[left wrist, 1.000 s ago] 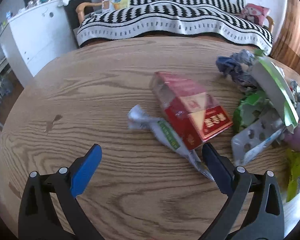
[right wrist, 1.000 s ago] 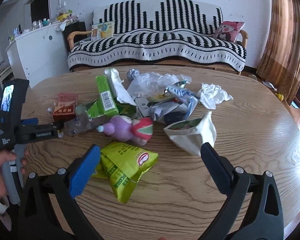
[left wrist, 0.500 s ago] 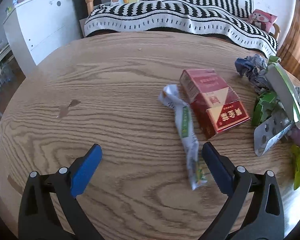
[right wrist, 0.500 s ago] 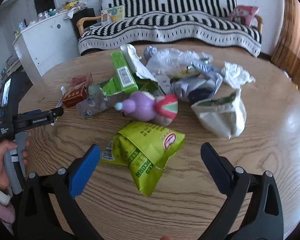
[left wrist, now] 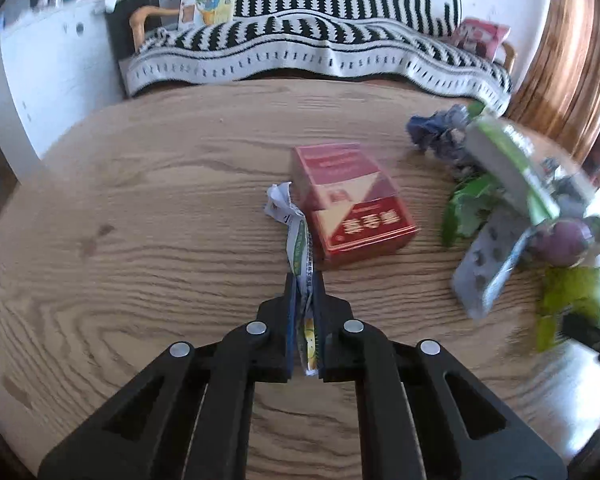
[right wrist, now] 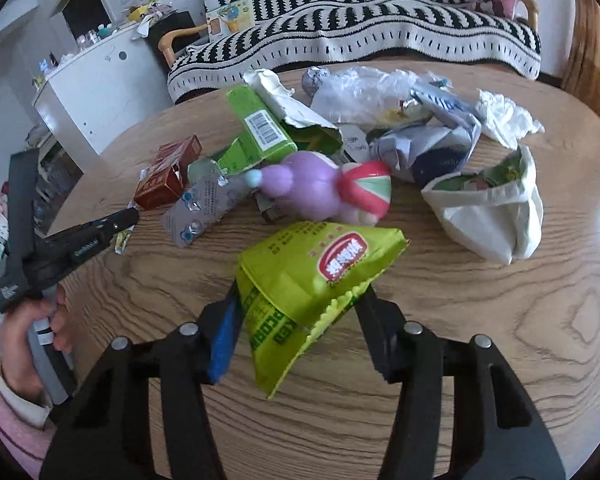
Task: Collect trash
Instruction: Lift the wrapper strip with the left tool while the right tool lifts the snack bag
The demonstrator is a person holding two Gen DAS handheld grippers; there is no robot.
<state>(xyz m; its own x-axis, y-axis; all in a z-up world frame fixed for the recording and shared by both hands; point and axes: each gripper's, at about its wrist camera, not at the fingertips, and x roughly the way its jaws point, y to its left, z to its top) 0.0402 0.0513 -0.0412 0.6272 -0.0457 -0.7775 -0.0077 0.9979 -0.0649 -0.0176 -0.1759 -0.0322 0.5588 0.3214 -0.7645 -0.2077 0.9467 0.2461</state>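
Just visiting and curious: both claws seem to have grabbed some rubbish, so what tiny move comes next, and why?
Probably lift both straight up a little. The left gripper is shut on the thin wrapper, and the right gripper has just closed around the green bag. Both pieces still lie on the table.

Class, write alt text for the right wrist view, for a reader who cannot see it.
The right gripper has been closing its jaws around a green snack bag on a wooden table. Behind lie a purple toy, a white bag and wrappers; at left, a hand holds the left gripper.
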